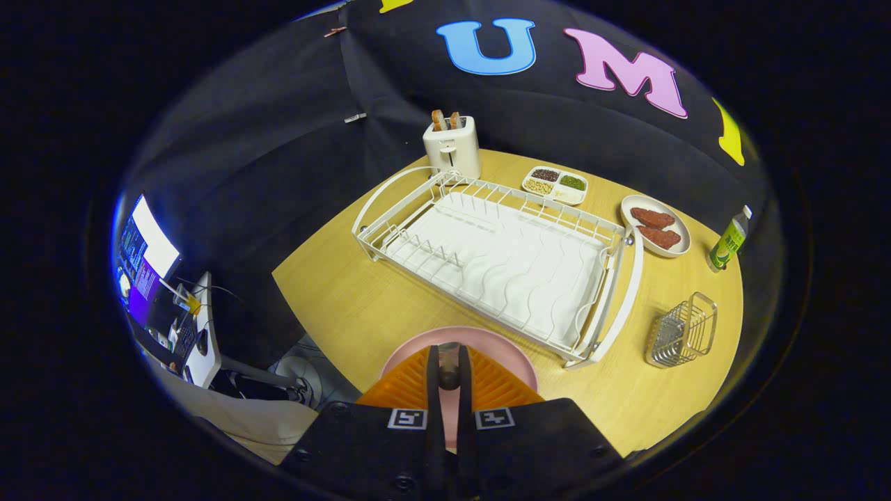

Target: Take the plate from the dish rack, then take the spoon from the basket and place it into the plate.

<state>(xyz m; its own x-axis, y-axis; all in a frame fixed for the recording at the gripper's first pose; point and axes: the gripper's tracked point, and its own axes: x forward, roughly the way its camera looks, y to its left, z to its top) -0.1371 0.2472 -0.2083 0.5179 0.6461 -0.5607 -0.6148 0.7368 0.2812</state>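
The round pink plate (505, 362) lies flat on the pale wooden table (348, 306) just under the gripper (449, 372), whose two orange ribbed fingers (411, 390) are drawn close together with a small dark object (449, 372), too unclear to name, pinched between them above the plate. Just beyond the plate stands the white wire dish rack (487, 257) with its white ribbed drain tray, and to the rack's right a small silver wire basket (682, 330) rests on the table; its contents cannot be made out. Behind the rack are a white toaster (452, 147) holding two slices of toast, a white divided dish (555, 184) of beans and grains, a white oval plate (656, 224) with two reddish-brown pieces of meat, and a green bottle (729, 240).
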